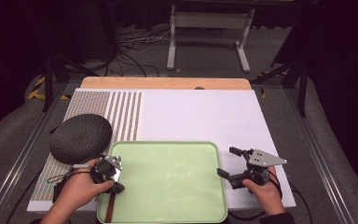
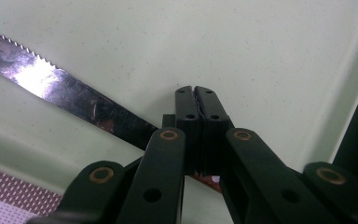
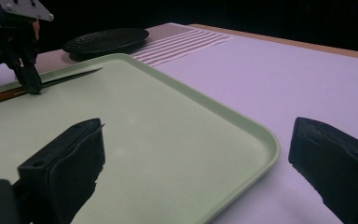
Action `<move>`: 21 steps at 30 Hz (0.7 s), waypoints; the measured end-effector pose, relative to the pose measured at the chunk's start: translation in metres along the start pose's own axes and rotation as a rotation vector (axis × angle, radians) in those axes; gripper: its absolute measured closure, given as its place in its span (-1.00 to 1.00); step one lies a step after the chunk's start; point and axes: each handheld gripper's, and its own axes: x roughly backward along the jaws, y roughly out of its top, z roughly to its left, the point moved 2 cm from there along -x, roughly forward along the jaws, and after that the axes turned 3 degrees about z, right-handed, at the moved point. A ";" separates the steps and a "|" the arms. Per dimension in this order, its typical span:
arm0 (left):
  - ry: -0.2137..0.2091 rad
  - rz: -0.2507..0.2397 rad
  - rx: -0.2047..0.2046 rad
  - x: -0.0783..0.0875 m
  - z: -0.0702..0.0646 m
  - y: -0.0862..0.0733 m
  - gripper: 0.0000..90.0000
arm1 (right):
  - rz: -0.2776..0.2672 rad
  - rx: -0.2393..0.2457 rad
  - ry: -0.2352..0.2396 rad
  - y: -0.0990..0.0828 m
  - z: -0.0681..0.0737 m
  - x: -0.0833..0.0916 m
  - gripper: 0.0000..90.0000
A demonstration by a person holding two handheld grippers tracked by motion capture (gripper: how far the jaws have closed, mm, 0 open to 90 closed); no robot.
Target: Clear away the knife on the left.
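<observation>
Now, left gripper (image 1: 116,186): jaws clamped on the knife (image 2: 70,93) where blade meets handle.
Right gripper (image 1: 229,164): jaws spread wide, holding nothing, just off the tray's right rim.
Knife place: in the green tray (image 1: 177,186), along its left edge, low over the floor; whether it touches I cannot tell.
Long axis: roughly parallel to that left rim; brown handle (image 1: 110,207) toward the person, serrated blade pointing away, toward the dark round plate (image 1: 80,138).
Risk: the grip is narrow and sits near one end of the balance, so a lift could let the knife pivot or slip and clatter onto the tray.
</observation>
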 end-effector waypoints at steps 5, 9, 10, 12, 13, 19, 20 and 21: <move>0.000 0.003 -0.007 0.001 0.001 -0.001 0.98 | 0.002 0.001 0.001 0.000 0.000 0.000 -0.90; -0.002 0.004 -0.001 0.001 0.001 -0.002 0.98 | 0.003 -0.001 0.002 0.000 0.000 0.000 -0.90; -0.003 0.005 -0.001 0.001 0.001 -0.002 0.98 | 0.003 -0.001 0.002 0.000 0.000 0.000 -0.90; -0.004 0.007 0.001 0.001 0.000 -0.002 0.98 | 0.005 0.000 0.002 0.000 0.000 0.000 -0.90; -0.004 0.007 0.001 0.001 0.000 -0.002 0.97 | 0.005 0.000 0.003 0.000 0.000 0.000 -0.90; 0.010 -0.006 0.010 0.003 -0.001 -0.002 0.77 | 0.005 -0.002 0.001 0.000 0.000 -0.001 -0.90; 0.009 -0.007 0.011 0.004 -0.001 -0.001 0.72 | 0.008 -0.002 -0.002 0.000 -0.001 -0.001 -0.90; 0.009 -0.007 0.011 0.004 -0.001 -0.001 0.66 | 0.011 -0.003 -0.003 0.000 -0.001 -0.001 -0.90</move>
